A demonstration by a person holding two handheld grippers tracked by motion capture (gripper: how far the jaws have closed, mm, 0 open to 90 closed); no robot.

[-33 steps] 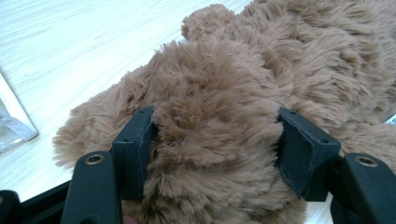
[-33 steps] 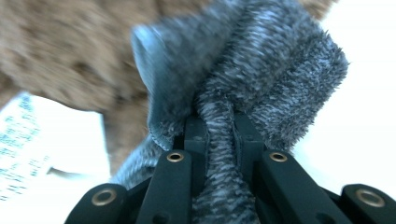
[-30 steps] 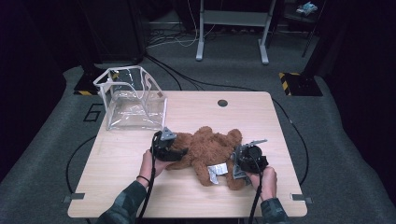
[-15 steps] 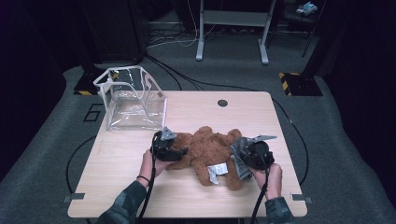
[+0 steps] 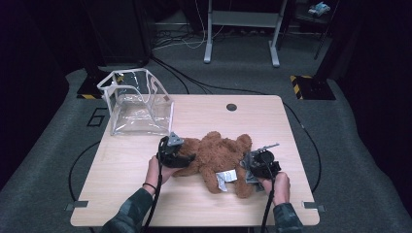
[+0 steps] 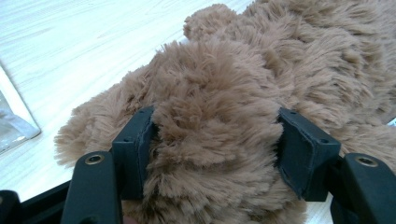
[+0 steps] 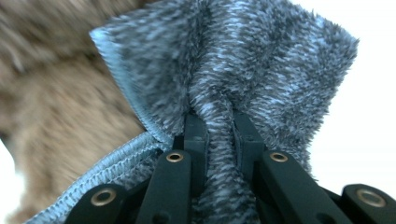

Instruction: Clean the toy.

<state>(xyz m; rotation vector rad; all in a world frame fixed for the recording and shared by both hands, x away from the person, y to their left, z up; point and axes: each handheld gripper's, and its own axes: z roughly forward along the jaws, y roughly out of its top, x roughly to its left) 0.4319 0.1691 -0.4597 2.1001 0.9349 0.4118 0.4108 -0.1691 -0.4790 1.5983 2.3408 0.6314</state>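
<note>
A brown plush teddy bear [image 5: 218, 153] lies across the middle of the wooden table [image 5: 252, 121]. My left gripper [image 5: 183, 158] is at the bear's left end. In the left gripper view its two pads [image 6: 139, 148] press into a thick tuft of the bear's fur [image 6: 215, 116]. My right gripper [image 5: 253, 169] sits at the bear's right side, near the front edge. In the right gripper view it [image 7: 219, 135] is shut on a pinched fold of fuzzy grey cloth [image 7: 243, 60] with a stitched pale-blue hem, and blurred brown fur [image 7: 46, 79] lies behind it.
A clear plastic box [image 5: 138, 102] with white edging stands open at the table's back left. A dark round grommet [image 5: 231, 107] sits near the far edge. A white tag [image 5: 224, 177] lies on the bear's underside. Cables run over the grey floor behind.
The right gripper lifted slightly up and to the right with the grey cloth, then came back down. The left gripper and the bear have stayed where they were.
</note>
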